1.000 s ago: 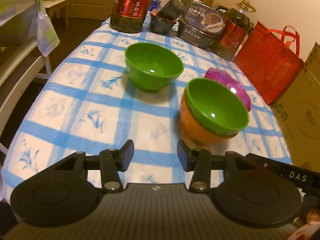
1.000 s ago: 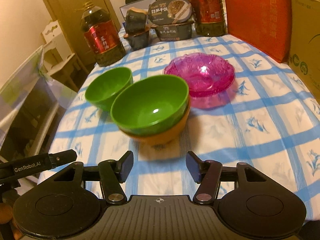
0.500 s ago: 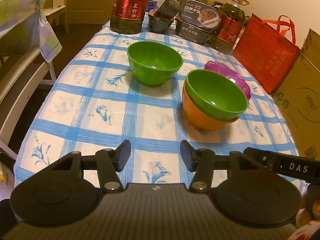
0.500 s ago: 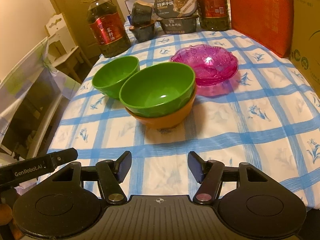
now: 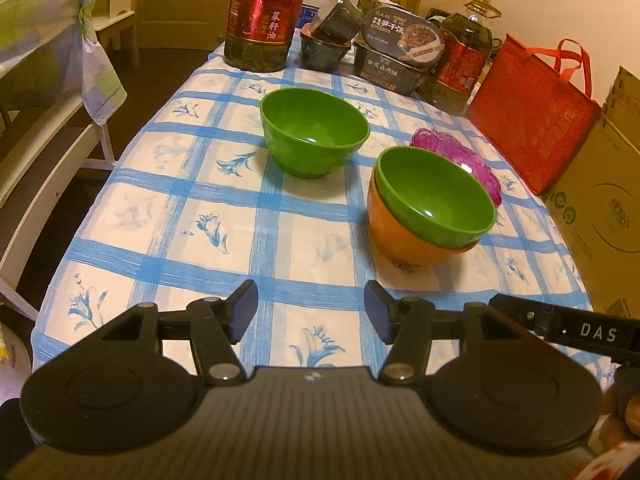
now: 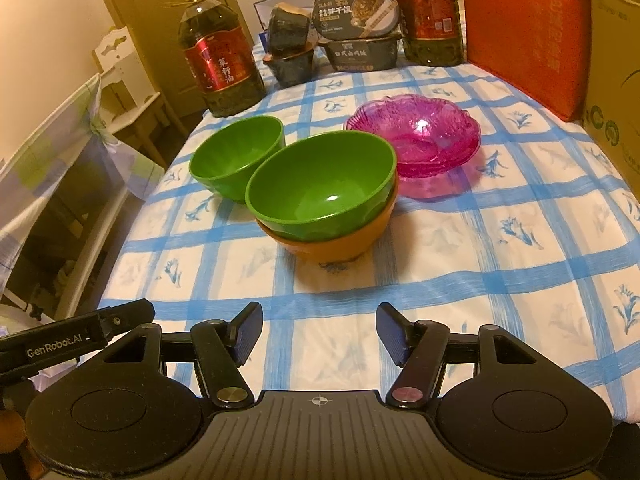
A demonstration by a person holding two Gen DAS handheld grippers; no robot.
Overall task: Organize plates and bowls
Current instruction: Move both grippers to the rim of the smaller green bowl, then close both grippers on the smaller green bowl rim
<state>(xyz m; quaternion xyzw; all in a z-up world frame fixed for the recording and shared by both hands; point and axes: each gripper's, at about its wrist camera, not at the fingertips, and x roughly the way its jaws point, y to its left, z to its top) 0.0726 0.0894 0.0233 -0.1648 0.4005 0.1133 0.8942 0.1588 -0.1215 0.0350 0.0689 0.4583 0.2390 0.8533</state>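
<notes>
Pulled back from the bowls; left gripper [image 5: 310, 312] jaws opening, empty. Right gripper [image 6: 318, 334] likewise parted, empty. Lone green bowl [image 5: 314, 132] lay ahead-left of nested green-in-orange stack [image 5: 430, 206], nearer left gripper; upright.

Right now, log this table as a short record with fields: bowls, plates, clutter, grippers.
surface: table with blue-check cloth
stacked bowls: green bowl nested in orange bowl
loose bowl: second green bowl, standing alone, upright, empty
plates: pink glass dishes, stacked, behind the stack
far edge: oil bottles, meal boxes, red bag
left hand-held gripper: jaws opening, nothing between them
right hand-held gripper: open, empty
</notes>
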